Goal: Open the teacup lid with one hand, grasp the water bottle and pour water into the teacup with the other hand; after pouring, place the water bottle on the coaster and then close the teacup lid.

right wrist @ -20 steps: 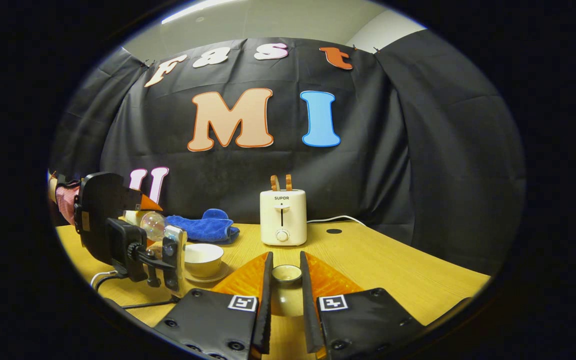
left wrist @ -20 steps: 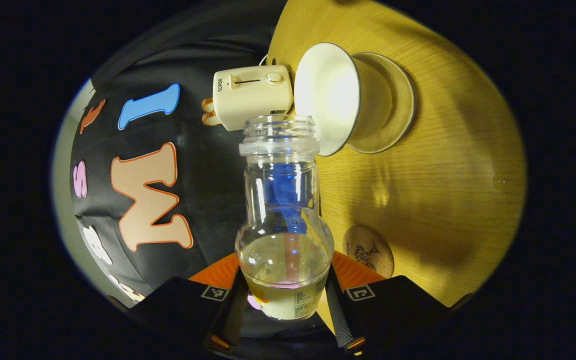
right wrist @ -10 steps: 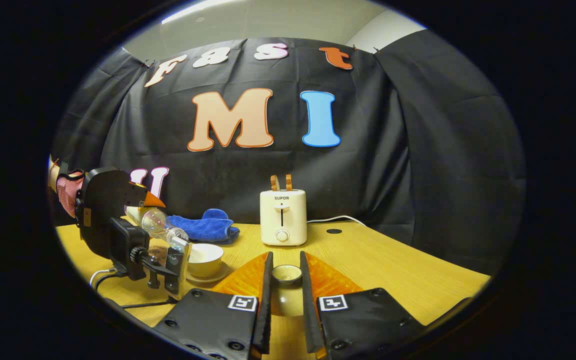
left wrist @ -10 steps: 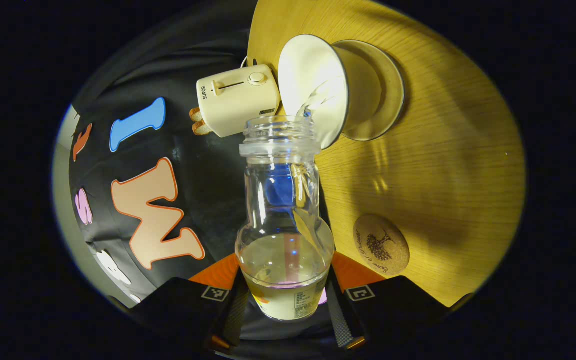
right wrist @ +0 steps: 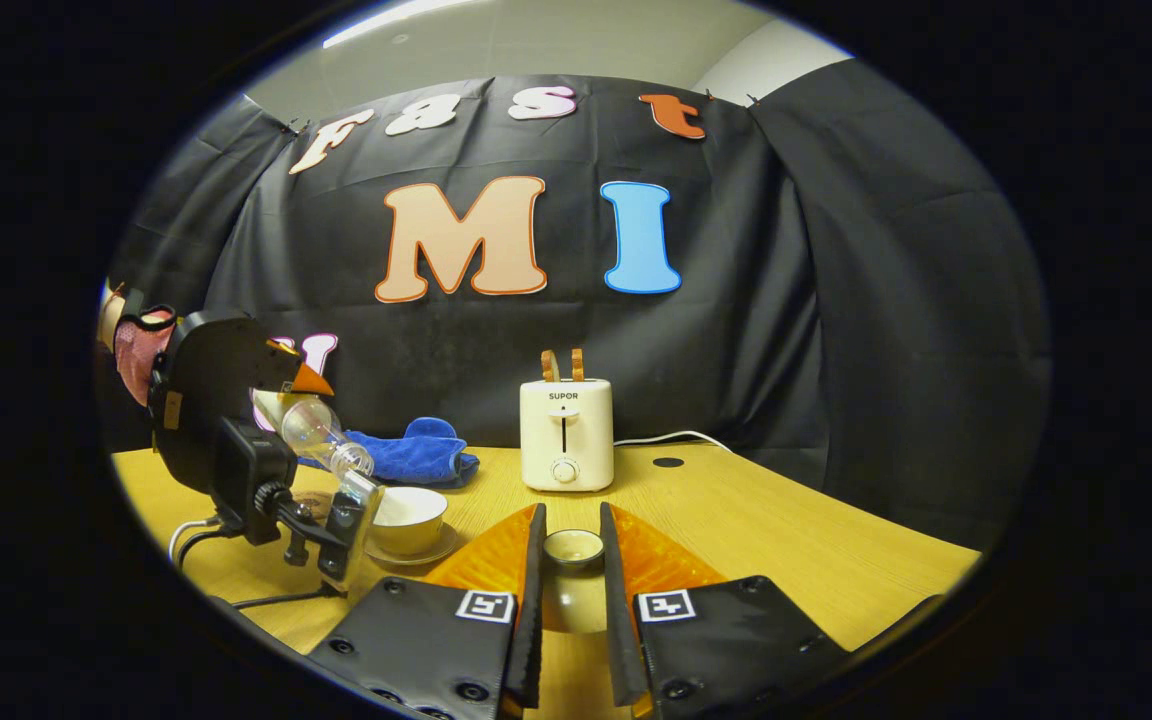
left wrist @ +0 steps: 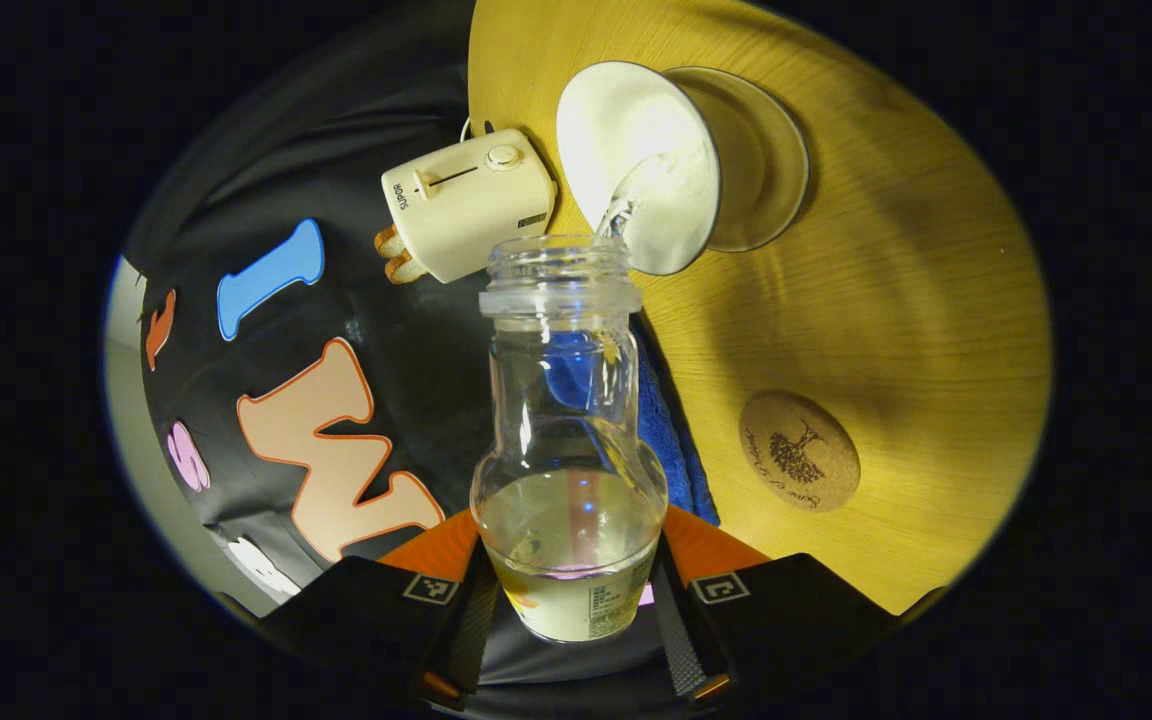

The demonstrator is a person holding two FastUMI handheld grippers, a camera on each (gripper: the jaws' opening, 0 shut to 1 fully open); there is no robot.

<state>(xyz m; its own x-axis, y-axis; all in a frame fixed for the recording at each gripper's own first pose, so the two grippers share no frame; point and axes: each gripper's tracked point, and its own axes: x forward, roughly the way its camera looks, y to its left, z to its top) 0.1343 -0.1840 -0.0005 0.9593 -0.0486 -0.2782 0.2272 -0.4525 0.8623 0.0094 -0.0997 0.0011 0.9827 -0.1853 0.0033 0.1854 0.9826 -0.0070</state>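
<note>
Left gripper (left wrist: 571,600) clamped on water bottle (left wrist: 568,440), tilted mouth-down over teacup (left wrist: 641,165) on its saucer (left wrist: 766,170); thin stream entering cup. Bottle base cut off behind fingers. Right gripper (right wrist: 570,610) clamped on teacup lid (right wrist: 573,548), held above table (right wrist: 786,530). Coaster (left wrist: 798,451) near teacup, bare. Toaster (right wrist: 566,433) far.

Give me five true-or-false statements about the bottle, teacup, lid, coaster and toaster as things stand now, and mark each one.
1. The left gripper holds the water bottle tilted over the teacup. True.
2. The bottle stands on the coaster. False: the coaster is bare.
3. The right gripper holds the teacup lid. True.
4. The toaster lies on its side. False: it stands upright.
5. The teacup sits on a saucer. True.
</note>
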